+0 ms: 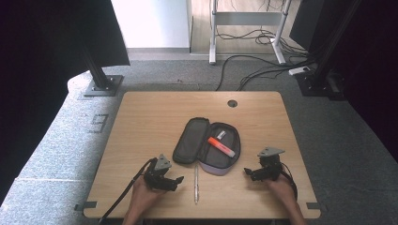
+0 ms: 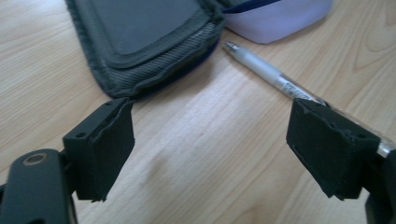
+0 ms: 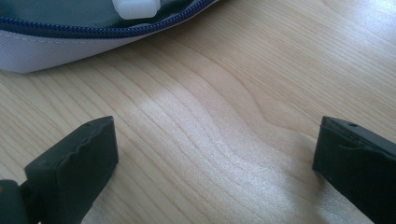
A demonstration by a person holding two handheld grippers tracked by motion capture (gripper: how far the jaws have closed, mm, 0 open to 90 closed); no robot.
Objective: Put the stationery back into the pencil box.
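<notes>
Pen (image 1: 196,182) lies on the table (image 1: 141,122) near the front edge, just in front of the open pencil case (image 1: 206,146) and between the two grippers. It points roughly away from the person, its tip close to the case's near rim, so it looks like the next item to go in. In the left gripper view the pen (image 2: 261,70) runs behind the far pad, outside the gap, with bare wood between the pads; the left gripper (image 1: 174,181) holds nothing, jaws apart. That gripper sits just left of the pen with its jaws turned toward it, seemingly placed for a sideways reach.

An orange highlighter (image 1: 221,146) already lies inside the case's right half, while the lid half is folded flat to the left, leaving the pocket clear for loading.

The right gripper (image 1: 247,173) rests near the case's right corner, jaws wide and empty over bare wood, probably ready to steady the case.
</notes>
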